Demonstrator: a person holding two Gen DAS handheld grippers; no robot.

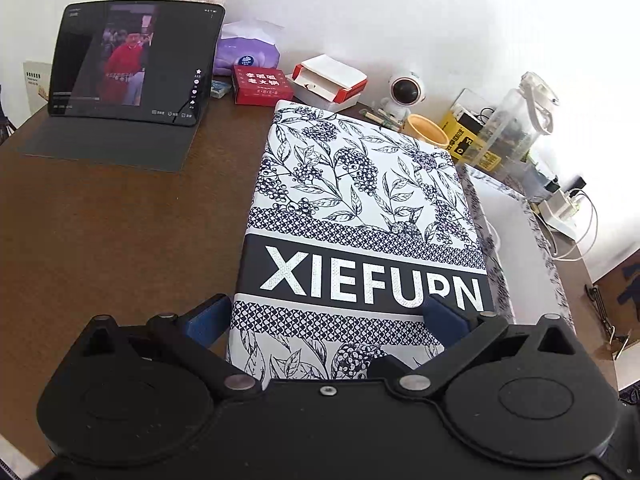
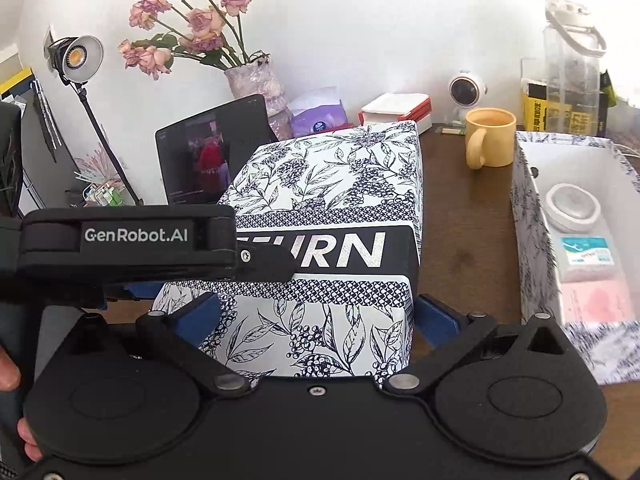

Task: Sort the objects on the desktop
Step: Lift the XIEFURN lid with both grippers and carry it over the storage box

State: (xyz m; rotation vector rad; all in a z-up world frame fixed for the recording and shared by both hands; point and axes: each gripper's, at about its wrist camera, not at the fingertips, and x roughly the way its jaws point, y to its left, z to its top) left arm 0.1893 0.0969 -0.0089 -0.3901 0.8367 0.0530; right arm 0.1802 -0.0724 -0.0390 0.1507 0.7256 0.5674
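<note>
While both grippers straddle the near end of the patterned lid (image 2: 332, 216), the left gripper (image 1: 326, 316) and right gripper (image 2: 316, 314) each stand spread wide, blue fingers (image 2: 434, 314) apart, clamped on nothing I can see. Its long axis runs straight ahead; the open box (image 2: 532, 240) sits just to its right, nearer the right hand, items inside.

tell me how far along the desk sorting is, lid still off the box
Done: the open box already holds a round white case and flat packets. In hand: both grippers, the left gripper and right gripper, straddle the patterned lid, which is not yet on the box. Left: the yellow mug and red box sit loose.
</note>
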